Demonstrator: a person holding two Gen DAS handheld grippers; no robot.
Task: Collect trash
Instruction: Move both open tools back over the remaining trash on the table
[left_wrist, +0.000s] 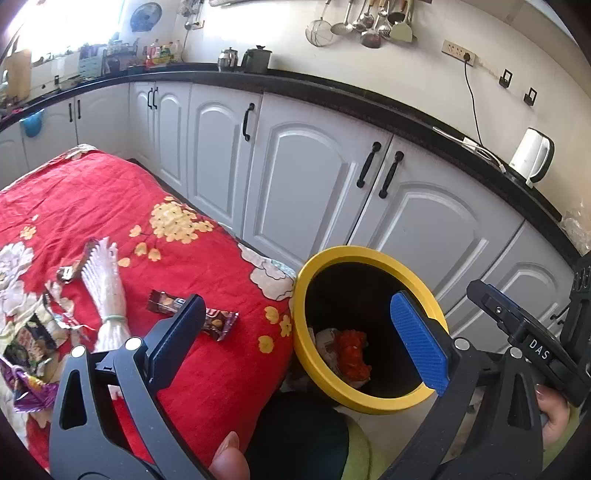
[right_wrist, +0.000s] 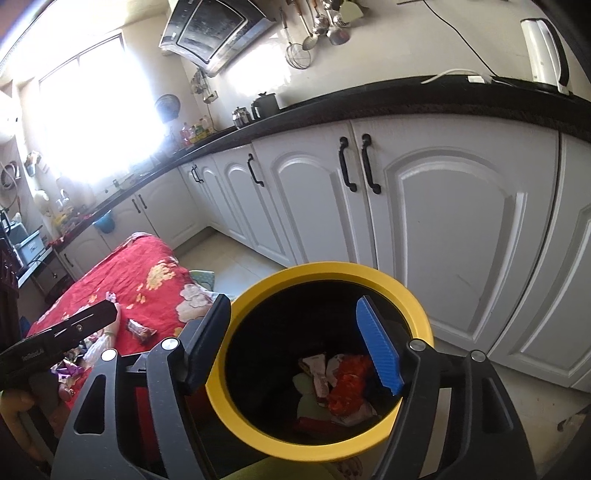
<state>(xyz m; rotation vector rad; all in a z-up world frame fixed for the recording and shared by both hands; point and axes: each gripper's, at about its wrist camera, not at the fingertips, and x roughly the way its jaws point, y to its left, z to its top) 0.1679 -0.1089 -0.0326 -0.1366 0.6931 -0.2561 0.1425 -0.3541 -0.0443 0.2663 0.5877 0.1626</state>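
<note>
Yellow-rimmed bin (right_wrist: 419, 317) already holding wrappers; brown wrapper (left_wrist: 192, 314) near tablecloth (left_wrist: 92, 192) edge remaining. Left gripper (left_wrist: 299, 328), right gripper (right_wrist: 295, 339) wide open, empty.

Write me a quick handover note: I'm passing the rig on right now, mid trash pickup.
Left gripper: jaws open, empty, between bed and bin.
Right gripper: jaws open, empty, over the bin.
Bin: yellow rim, beside the red bedspread; a red wrapper and other scraps already inside.
Left on the bed: brown wrapper, a pile of wrappers at the left edge, a small one by the white brush.
The brush may not be trash; judge it yourself.
</note>
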